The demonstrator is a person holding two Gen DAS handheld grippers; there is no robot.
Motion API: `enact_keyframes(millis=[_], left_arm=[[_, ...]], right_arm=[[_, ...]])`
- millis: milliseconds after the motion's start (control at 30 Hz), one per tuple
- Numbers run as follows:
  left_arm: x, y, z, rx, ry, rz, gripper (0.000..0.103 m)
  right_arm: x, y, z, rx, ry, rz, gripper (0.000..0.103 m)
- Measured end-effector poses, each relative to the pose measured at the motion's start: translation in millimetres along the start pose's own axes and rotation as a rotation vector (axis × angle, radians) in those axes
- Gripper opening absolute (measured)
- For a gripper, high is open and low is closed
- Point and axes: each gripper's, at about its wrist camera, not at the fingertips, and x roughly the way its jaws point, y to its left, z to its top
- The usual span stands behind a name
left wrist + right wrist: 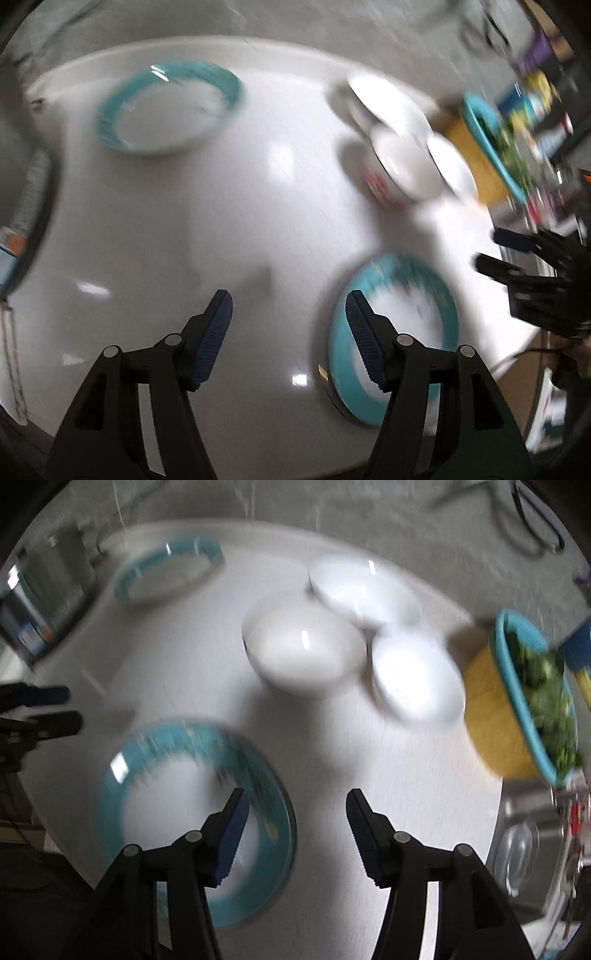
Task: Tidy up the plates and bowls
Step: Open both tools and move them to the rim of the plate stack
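On the white round table [221, 206] lie two teal-rimmed plates and three white bowls. My left gripper [288, 299] hangs open above bare tabletop, and the near teal plate [413, 295] lies under its right finger. The far teal plate [166, 107] sits at the back left, with the white bowls [402, 155] clustered at the back right. My right gripper [295, 797] is open and holds nothing; its left finger hovers over the near plate [166, 801]. Beyond it stand the bowls [306, 650], [362, 587], [417, 675] and the far plate [166, 572]. Everything is motion-blurred.
A yellow bowl with a teal rim [491, 716], full of greens, stands at the table's right edge. Right of the table is a clear glass vessel [517, 849], and metal containers [40, 602] sit at the far left. Each gripper shows at the edge of the other's view [487, 249], [72, 707].
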Motion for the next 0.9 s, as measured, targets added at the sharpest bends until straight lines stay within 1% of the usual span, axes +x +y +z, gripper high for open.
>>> enact_keyframes(millis=[33,67,100,133,200,233,300,333,367,400,467,500,600,667,767,800,900], left_arm=[[-7,13,8,-0.019,-0.045,0.02,0.071],[-10,20,13,-0.028,-0.077,0.032,0.075],[-13,31,23,-0.042,-0.115,0.064,0.075],[-13,37,31,-0.054,-0.134,0.076,0.075],[-17,58,47,-0.082,-0.167,0.091,0.075],[-15,67,58,-0.094,-0.176,0.111,0.075],[-7,85,80,-0.114,-0.193,0.14,0.075],[-4,93,86,-0.126,-0.196,0.158,0.075],[0,102,92,-0.146,-0.195,0.171,0.075],[6,115,100,-0.174,-0.191,0.177,0.075],[11,138,109,-0.23,-0.199,0.208,0.075],[12,151,111,-0.252,-0.2,0.222,0.075],[23,174,116,-0.303,-0.168,0.237,0.075],[33,179,118,-0.327,-0.152,0.235,0.075],[42,188,120,-0.353,-0.139,0.223,0.075],[48,190,120,-0.366,-0.13,0.21,0.075],[57,202,128,-0.404,-0.107,0.201,0.075]], right_arm=[[-11,0,17,0.014,-0.041,0.07,0.063],[-21,3,34,0.024,-0.081,0.139,0.074],[-29,6,51,0.027,-0.119,0.211,0.088],[-35,10,71,0.021,-0.155,0.293,0.092],[-37,21,109,0.007,-0.197,0.387,0.094],[-36,29,132,-0.001,-0.221,0.43,0.094],[-16,40,175,-0.016,-0.231,0.488,0.094],[-1,41,188,-0.004,-0.212,0.493,0.094],[17,45,204,0.029,-0.18,0.496,0.091],[41,45,220,0.088,-0.136,0.509,0.088],[84,34,235,0.168,-0.061,0.519,0.072],[99,34,244,0.194,-0.032,0.515,0.067],[137,35,254,0.209,0.004,0.51,0.066],[161,35,261,0.225,0.034,0.51,0.066],[185,34,269,0.223,0.062,0.516,0.066],[188,34,274,0.213,0.068,0.517,0.066],[207,35,285,0.185,0.1,0.511,0.066]])
